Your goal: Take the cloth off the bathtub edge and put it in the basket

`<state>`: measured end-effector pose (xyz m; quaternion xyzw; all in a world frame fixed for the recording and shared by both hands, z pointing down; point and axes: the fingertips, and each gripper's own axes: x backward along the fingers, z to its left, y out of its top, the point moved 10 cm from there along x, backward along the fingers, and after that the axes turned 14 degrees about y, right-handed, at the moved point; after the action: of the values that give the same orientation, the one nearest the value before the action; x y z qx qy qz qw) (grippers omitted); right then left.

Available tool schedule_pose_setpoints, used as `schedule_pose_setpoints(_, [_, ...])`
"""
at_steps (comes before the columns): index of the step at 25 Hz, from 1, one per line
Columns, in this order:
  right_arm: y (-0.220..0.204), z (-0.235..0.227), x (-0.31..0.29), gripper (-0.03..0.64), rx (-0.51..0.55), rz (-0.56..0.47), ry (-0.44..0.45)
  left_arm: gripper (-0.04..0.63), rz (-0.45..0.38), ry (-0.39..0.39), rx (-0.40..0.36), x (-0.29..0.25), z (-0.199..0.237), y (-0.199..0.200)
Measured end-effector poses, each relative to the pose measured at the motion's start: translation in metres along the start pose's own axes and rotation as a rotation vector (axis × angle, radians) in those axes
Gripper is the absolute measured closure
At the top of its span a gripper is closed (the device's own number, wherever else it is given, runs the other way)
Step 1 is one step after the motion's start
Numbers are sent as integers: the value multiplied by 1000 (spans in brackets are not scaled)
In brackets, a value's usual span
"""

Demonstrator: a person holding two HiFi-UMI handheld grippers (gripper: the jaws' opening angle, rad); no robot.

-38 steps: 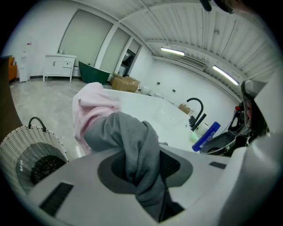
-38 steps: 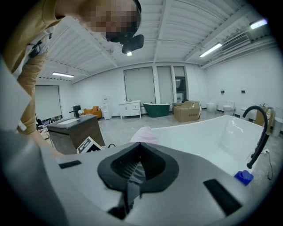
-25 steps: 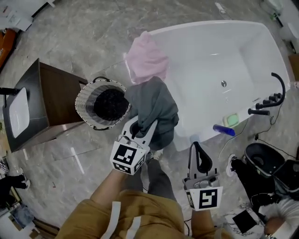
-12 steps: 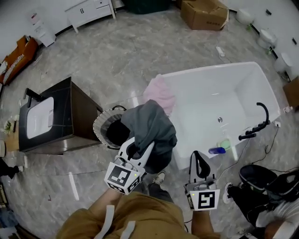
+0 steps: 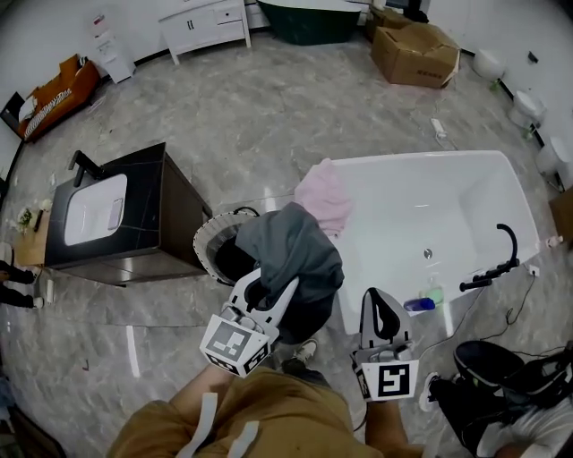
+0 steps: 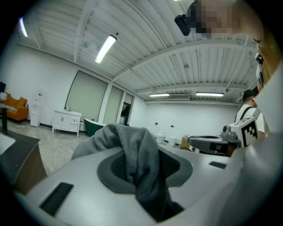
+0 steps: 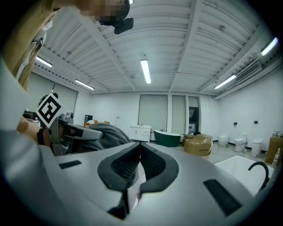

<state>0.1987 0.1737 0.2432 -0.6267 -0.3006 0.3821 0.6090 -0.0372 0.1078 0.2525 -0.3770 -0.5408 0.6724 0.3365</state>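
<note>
Items, left to right, head view unless stated

1. Orange sofa [image 5: 55, 85], far left by the wall. No lettering legible.
2. Dark vanity [image 5: 170, 210] with a white sink set in its top, standing on the marble floor just left of the basket.
3. White cabinet [image 5: 204, 21], against the far wall. A paper sign stands beside it, its print too small to read.
4. Basket [image 5: 208, 246], woven, pale rim, dark inside. It stands between the vanity and the bathtub, and its right side is covered by the hanging cloth.
5. Left gripper [image 5: 267, 288]: jaws clenched on the grey cloth [image 5: 291, 250]. In the left gripper view a fold of the cloth [image 6: 137, 159] is pinched between the ribbed pads and spills over the front. The cloth hangs in the air, bunched, at the basket's right rim. The cube on the gripper bears a black-and-white square code, with no words.
6. Pink cloth [image 5: 324, 197], draped over the left edge of the bathtub [image 5: 466, 192].
7. Right gripper [image 5: 381, 304]: jaws closed together with nothing between them, as the right gripper view [image 7: 139, 164] shows. It is held near the bathtub's near rim. Its cube carries the same kind of code.
8. Cardboard box [image 5: 414, 52], on the floor beyond the bathtub, its print unreadable.
9. Black tap [image 5: 501, 259], on the bathtub's right rim
</note>
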Motion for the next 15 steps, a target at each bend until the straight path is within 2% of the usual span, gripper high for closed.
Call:
schedule_pose_setpoints(9, [7, 3, -19, 612, 9, -13, 114, 479, -36, 126, 25, 25, 16, 5])
schedule_pose_setpoints(15, [12, 12, -47, 612, 21, -27, 233, 479, -69, 245, 31, 53, 33, 14])
